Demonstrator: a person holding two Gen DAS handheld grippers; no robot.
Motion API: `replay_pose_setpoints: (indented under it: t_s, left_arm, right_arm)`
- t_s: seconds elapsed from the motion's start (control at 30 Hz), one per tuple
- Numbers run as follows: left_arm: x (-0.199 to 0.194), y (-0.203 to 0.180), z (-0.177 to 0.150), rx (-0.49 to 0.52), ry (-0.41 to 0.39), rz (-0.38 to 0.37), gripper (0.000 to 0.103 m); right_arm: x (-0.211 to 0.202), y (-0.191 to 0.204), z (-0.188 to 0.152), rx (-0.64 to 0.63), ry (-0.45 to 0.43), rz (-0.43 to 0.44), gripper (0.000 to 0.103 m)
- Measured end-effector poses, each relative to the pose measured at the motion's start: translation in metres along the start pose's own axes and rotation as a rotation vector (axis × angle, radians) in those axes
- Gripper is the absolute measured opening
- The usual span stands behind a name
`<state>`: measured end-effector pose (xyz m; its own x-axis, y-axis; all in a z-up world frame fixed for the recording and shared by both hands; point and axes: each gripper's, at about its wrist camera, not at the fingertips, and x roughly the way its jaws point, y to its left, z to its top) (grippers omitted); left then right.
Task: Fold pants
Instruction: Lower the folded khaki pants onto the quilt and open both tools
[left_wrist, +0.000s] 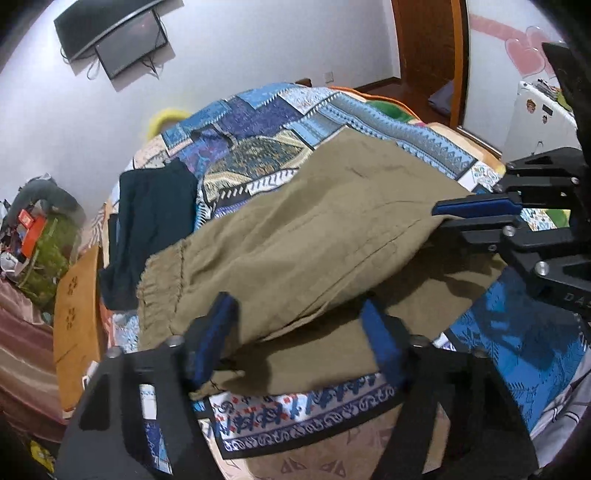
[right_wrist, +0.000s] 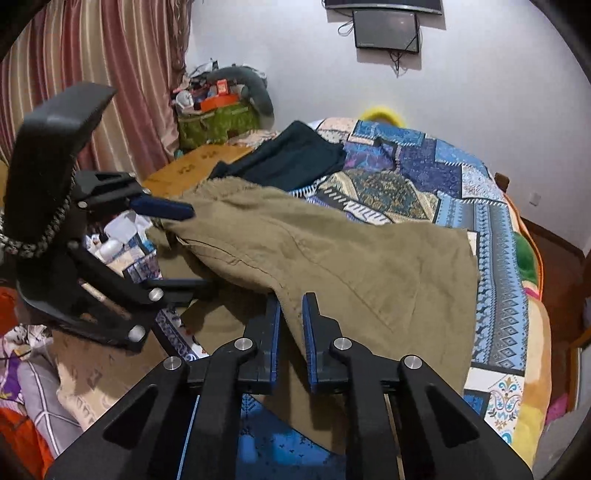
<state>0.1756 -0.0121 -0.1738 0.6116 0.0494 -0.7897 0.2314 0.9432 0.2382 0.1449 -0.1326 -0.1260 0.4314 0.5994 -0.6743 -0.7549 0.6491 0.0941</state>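
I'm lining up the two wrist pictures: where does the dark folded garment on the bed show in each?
Left wrist view: dark folded garment at left-centre, beyond the khaki pants.
Right wrist view: same garment at upper centre, behind the pants.
Shared landmark: the wall-mounted screen.

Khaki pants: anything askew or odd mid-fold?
The khaki pants are folded crooked: the lifted top layer runs diagonally, leaving the layer under it showing on the near side. The right claw pinches the fabric edge; the left claw is wide open around the fold. A dark garment lies beside the waistband.
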Motion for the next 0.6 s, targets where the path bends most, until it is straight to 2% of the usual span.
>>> replay_pose_setpoints:
  t_s: [0.03, 0.17, 0.3, 0.47, 0.6]
  left_arm:
    - [-0.001, 0.002, 0.002, -0.009, -0.003, -0.005, 0.047]
    - [-0.008, 0.009, 0.003, -0.044, -0.028, -0.02, 0.021]
    - [-0.021, 0.007, 0.001, -0.041, -0.054, -0.018, 0.017]
    - [-0.037, 0.002, 0.0, -0.033, -0.09, -0.036, 0.016]
    - [-0.038, -0.002, -0.005, -0.027, -0.081, -0.044, 0.016]
  right_arm:
    - [-0.001, 0.0, 0.001, -0.001, -0.005, -0.002, 0.009]
    - [-0.006, 0.001, 0.0, 0.006, -0.019, 0.001, 0.008]
    - [-0.012, 0.005, 0.001, 0.009, -0.032, 0.003, 0.008]
    - [-0.025, 0.004, 0.003, 0.013, -0.057, 0.001, 0.008]
    - [-0.027, 0.004, 0.001, 0.024, -0.053, 0.004, 0.008]
